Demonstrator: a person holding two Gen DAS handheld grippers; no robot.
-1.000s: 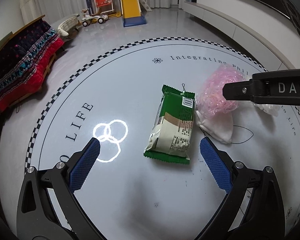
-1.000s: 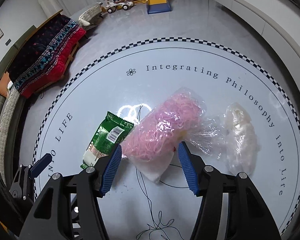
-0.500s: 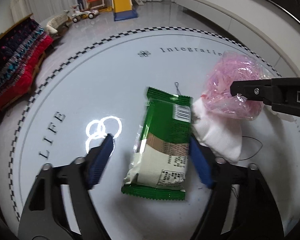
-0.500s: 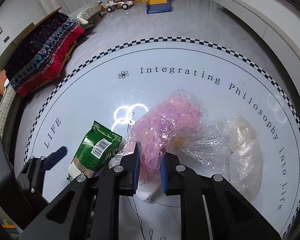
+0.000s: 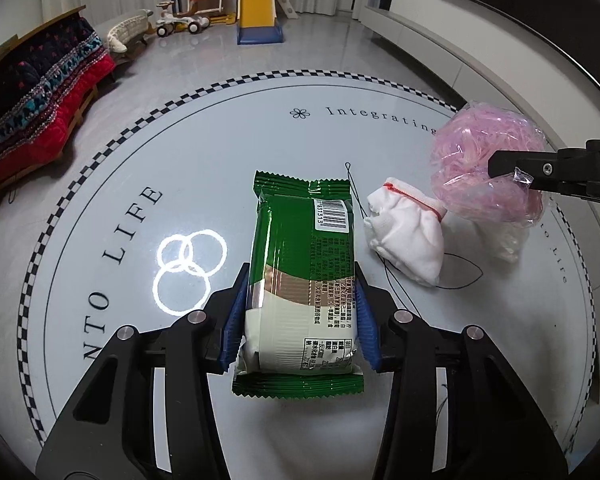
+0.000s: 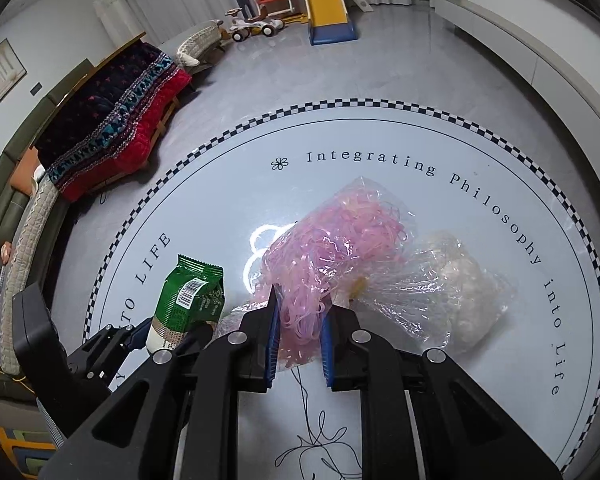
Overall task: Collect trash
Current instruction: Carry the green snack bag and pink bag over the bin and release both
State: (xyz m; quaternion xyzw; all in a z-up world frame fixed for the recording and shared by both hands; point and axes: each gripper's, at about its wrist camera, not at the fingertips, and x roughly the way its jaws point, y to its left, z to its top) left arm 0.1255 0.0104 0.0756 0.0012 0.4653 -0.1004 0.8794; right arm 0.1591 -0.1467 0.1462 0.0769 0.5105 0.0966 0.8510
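The green snack packet [image 5: 300, 276] lies with its long axis running straight out from the left gripper [image 5: 300, 312], so the jaws, which have just been closing, press across its short width near the white lower end; the far end with the barcode juts well out beyond them. The right gripper [image 6: 300, 332] has its jaws nearly together, also just closed, pinching the near end of the bag of pink strips [image 6: 332, 248], whose bulk hangs ahead of the jaws, off the round tabletop [image 5: 220, 184].

2 pieces remain on the tabletop: a white cloth pouch [image 5: 408, 236], just beside the packet on its right, and a clear bag of white stuff [image 6: 460, 288], touching the pink bag. Both lie nearer the right hand, but both hands are full, so I judge the next move is carrying these 2 away.
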